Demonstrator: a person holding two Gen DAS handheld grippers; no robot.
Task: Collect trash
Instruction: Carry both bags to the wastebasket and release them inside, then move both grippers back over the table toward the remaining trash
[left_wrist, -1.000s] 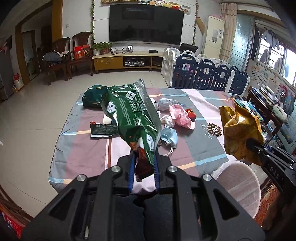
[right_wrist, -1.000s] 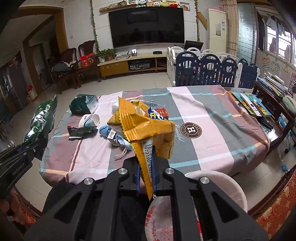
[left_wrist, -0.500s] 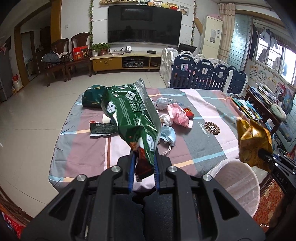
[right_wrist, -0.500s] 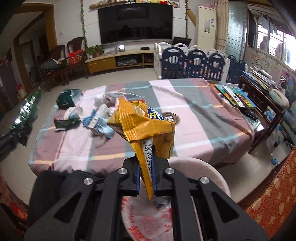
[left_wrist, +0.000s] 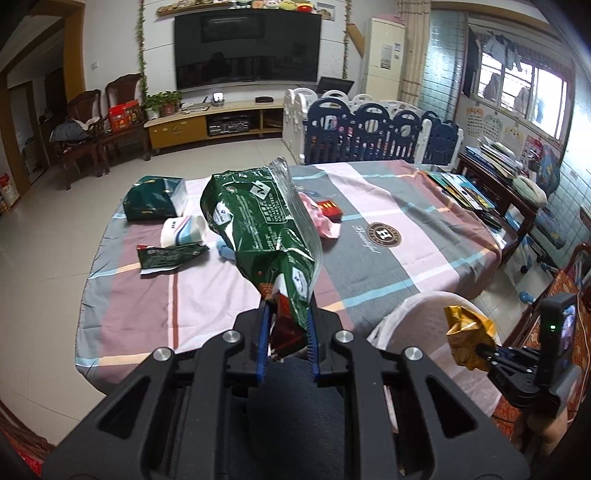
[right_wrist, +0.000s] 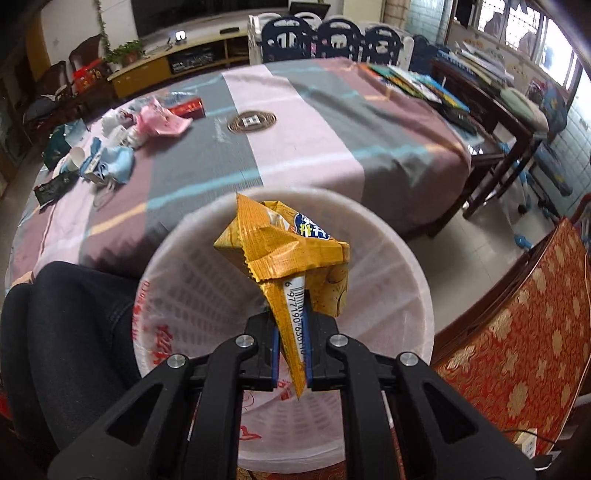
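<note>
Trash bin with its white liner sits on the floor right at the counter edge. My right gripper has jaws clamped on a yellow snack bag held over it, and the left gripper jaws are pinching a green wrapper above the counter.

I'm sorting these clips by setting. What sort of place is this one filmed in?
Most likely a family living room in a home. A large television hangs on the wall above a low cabinet, a child's playpen fence stands behind the cloth-covered table, and wooden armchairs line the side.
</note>
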